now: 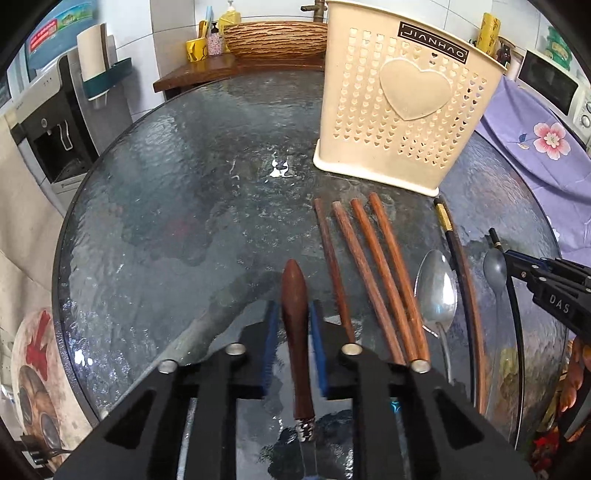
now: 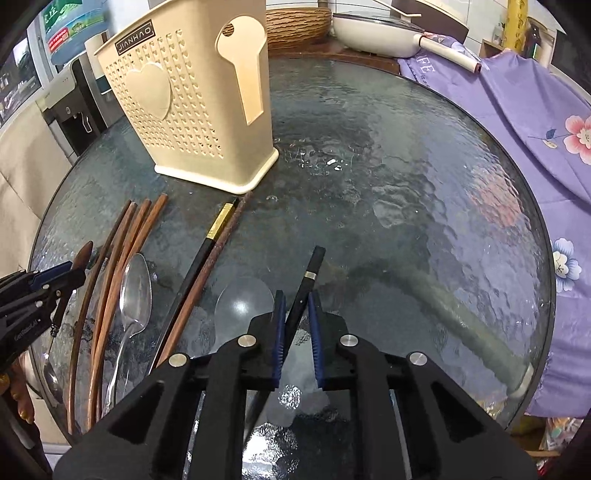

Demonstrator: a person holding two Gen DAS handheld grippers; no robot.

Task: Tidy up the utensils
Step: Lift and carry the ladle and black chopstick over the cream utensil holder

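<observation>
A cream perforated utensil holder (image 1: 402, 107) stands upright on the round glass table (image 1: 192, 192); it also shows in the right wrist view (image 2: 192, 110). My left gripper (image 1: 294, 314) is shut on a wooden-handled utensil (image 1: 295, 332), held above the glass. My right gripper (image 2: 297, 314) is shut on a black chopstick (image 2: 308, 280) with a silver band. Several brown wooden chopsticks (image 1: 373, 273) lie in front of the holder, beside a steel spoon (image 1: 437, 291). A black, gold-banded chopstick (image 2: 207, 251) lies with a brown one. A grey spoon (image 1: 495, 269) lies by the table's right edge.
A purple floral cloth (image 2: 524, 122) covers the table's right side. A wooden shelf behind holds a woven basket (image 1: 275, 37) and yellow cups. A white pan (image 2: 373, 33) sits at the back. A water dispenser (image 1: 55, 125) stands at the left.
</observation>
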